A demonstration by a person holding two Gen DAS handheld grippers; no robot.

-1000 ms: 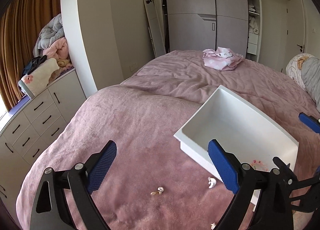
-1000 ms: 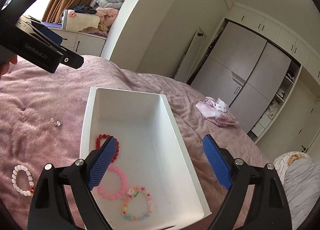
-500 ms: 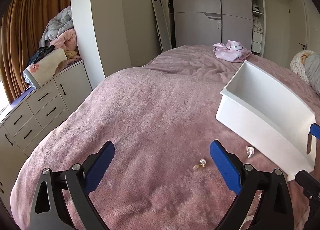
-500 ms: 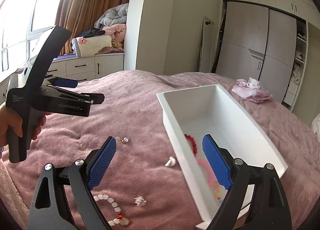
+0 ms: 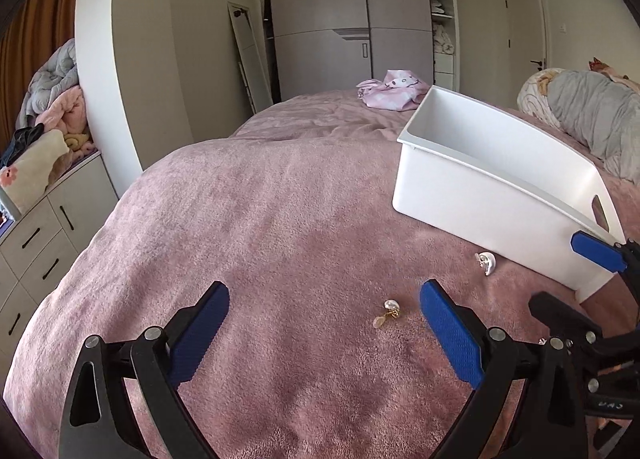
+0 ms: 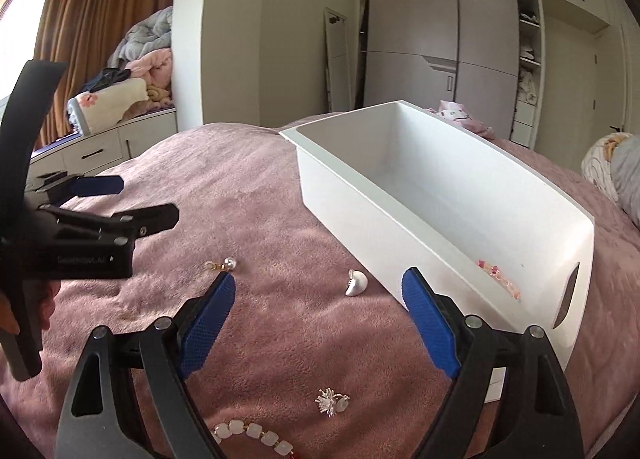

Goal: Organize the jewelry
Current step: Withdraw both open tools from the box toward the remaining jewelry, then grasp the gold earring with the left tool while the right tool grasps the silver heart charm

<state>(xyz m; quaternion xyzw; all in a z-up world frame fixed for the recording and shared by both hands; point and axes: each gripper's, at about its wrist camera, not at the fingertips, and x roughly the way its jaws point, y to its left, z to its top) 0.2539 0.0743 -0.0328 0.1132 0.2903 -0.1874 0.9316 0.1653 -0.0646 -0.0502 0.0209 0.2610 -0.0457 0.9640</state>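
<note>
Pink plush bed cover [image 5: 248, 243] underneath everything, wrinkled, carrying all the jewelry. White plastic bin [image 6: 420, 203] resting on the bed toward its right side, long axis running away from the cameras, a slot handle in its near end wall; beaded bracelets [image 6: 498, 277] lying on its floor near that end, mostly hidden by the wall.

Left claw [image 5: 324, 335] spread wide, nothing between the blue pads, hovering low over the cover. Just ahead of it, nearer the right pad, a gold drop earring with a pearl [image 5: 388, 312] lying loose on the cover. Farther right, just beside the bin's long side wall, a white shell-shaped earring [image 5: 487, 262].

Right claw [image 6: 318, 323] also spread wide and holding nothing, having just narrowed slightly, pointing down at the cover beside the bin's near corner. Between its pads and slightly ahead, the same white shell-shaped earring. Close to the lower edge of the right wrist view, a silver spiky brooch-like piece [image 6: 332, 402] and a strand of white square beads [image 6: 256, 433]. At left in that view, a person's hand [image 6: 24, 309] gripping the left claw's handle.
</note>
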